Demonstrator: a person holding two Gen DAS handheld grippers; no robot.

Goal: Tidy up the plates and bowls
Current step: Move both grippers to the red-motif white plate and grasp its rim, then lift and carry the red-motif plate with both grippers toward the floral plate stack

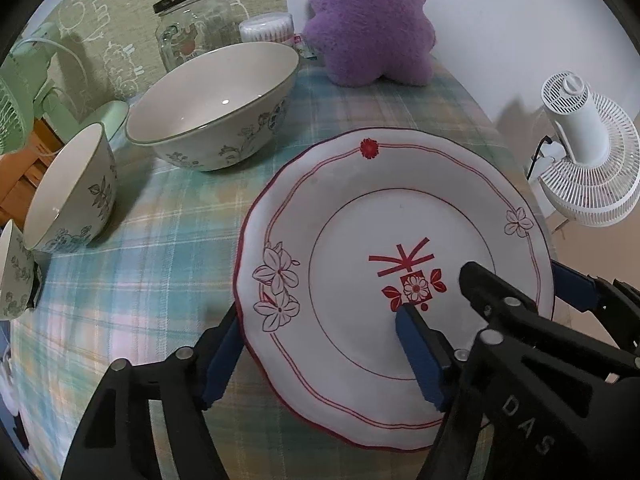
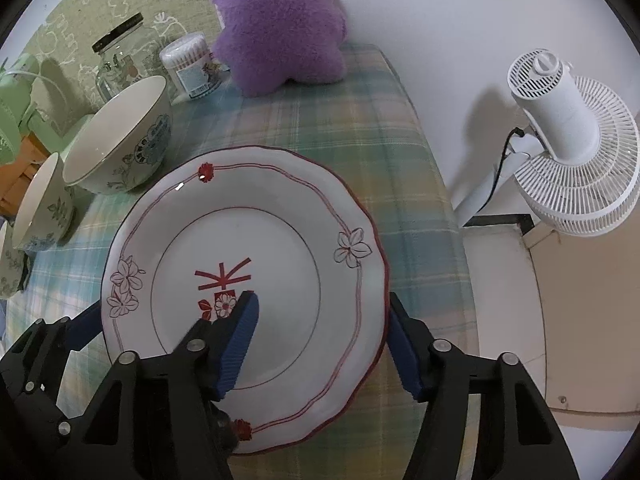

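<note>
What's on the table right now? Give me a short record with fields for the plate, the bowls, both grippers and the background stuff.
plate: white plate with red trim, flat on the plaid tablecloth
bowls: large floral bowl behind the plate's left; smaller floral bowl nearer, further left
left gripper: left gripper straddles the plate's left rim, one finger over the plate, one outside; pads not pressing
right gripper: right gripper straddles the right rim likewise
background: glass jar, cotton swab tub, purple plush, white fan
</note>
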